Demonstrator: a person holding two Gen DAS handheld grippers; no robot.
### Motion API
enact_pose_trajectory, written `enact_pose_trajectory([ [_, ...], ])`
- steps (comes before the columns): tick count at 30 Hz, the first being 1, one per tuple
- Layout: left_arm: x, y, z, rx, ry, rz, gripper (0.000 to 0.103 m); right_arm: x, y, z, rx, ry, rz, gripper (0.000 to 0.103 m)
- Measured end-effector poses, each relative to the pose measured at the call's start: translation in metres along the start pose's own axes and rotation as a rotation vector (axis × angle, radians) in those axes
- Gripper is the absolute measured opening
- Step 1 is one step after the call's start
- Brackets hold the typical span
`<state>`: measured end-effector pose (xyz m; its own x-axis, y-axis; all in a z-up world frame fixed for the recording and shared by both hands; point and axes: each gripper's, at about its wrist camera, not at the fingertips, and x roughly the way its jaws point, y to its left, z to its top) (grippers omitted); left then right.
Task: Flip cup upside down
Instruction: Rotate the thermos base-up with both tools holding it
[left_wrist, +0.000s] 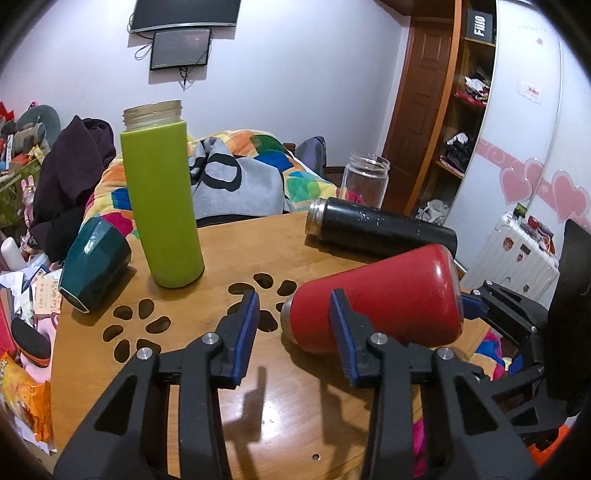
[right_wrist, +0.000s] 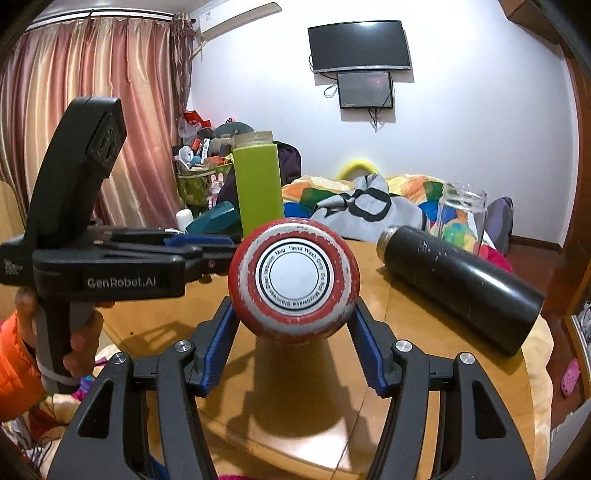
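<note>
A red steel cup (left_wrist: 384, 295) is held tilted, with its mouth low at the table and pointing left and its base raised to the right. In the right wrist view its worn base (right_wrist: 294, 278) faces the camera. My right gripper (right_wrist: 293, 317) is shut on the red cup, with its blue pads on both sides of the base. It also shows in the left wrist view (left_wrist: 476, 302) at the cup's base. My left gripper (left_wrist: 293, 306) is open. It is just left of the cup's mouth, with its right finger in front of the cup's body.
On the round wooden table (left_wrist: 221, 387) a green bottle (left_wrist: 159, 199) stands upright. A black flask (left_wrist: 380, 229) and a dark teal cup (left_wrist: 94, 264) lie on their sides. A clear glass jar (left_wrist: 365, 179) stands at the far edge. A cluttered bed lies behind.
</note>
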<state>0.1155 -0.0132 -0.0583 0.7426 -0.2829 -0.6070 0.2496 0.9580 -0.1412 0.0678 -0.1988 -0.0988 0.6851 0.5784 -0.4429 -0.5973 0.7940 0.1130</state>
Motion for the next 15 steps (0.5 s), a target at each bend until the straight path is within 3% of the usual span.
enact_pose_trajectory([
  [15, 0.003, 0.029, 0.011, -0.089, -0.019, -0.02, 0.037, 0.026, 0.007, 0.03, -0.031, -0.01, 0.011, 0.056],
])
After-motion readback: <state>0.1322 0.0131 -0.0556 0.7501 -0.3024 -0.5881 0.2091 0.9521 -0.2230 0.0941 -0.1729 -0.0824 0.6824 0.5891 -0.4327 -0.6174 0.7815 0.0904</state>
